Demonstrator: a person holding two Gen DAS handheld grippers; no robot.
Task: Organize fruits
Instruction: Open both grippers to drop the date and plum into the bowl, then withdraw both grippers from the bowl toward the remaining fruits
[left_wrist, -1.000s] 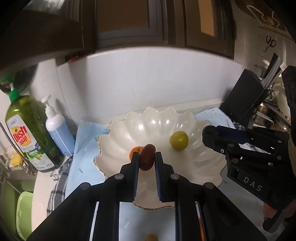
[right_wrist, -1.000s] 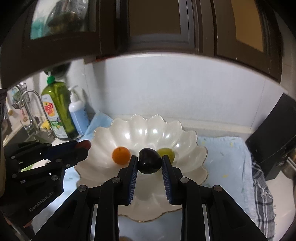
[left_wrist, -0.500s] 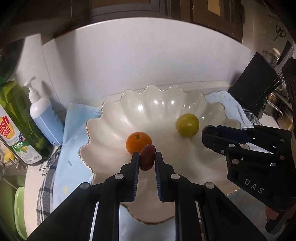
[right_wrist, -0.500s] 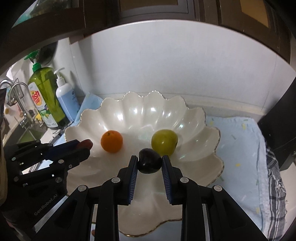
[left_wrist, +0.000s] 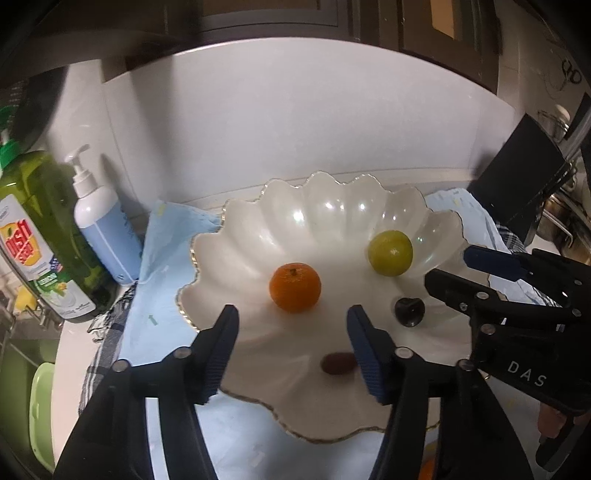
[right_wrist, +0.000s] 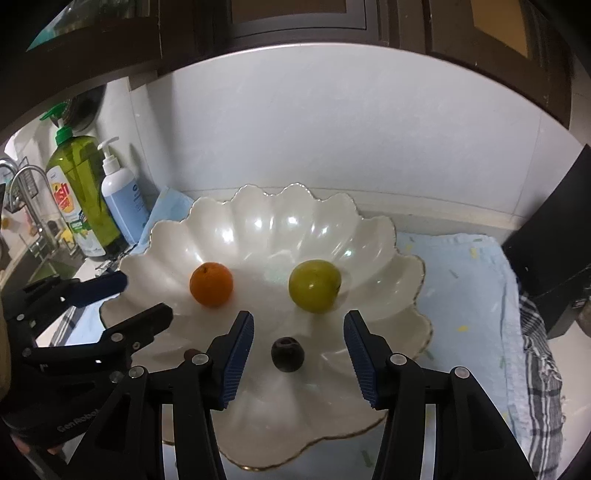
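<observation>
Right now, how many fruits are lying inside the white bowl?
4: orange at left, green fruit at right, dark plum and reddish-brown fruit nearer the open grippers. None seems hidden.

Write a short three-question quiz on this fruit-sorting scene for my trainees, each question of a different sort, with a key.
1. True or false: the left gripper grips the reddish-brown fruit.
2. How many fruits lie in the scalloped white bowl? A) two B) three C) four
3. Fill in: the fruit lying between the open jaws of the right gripper is the ____ one.

Key
1. False; its jaws are open and the fruit lies in the bowl.
2. C: the orange, the green fruit, the dark plum and the reddish-brown fruit.
3. dark (the plum).
</observation>
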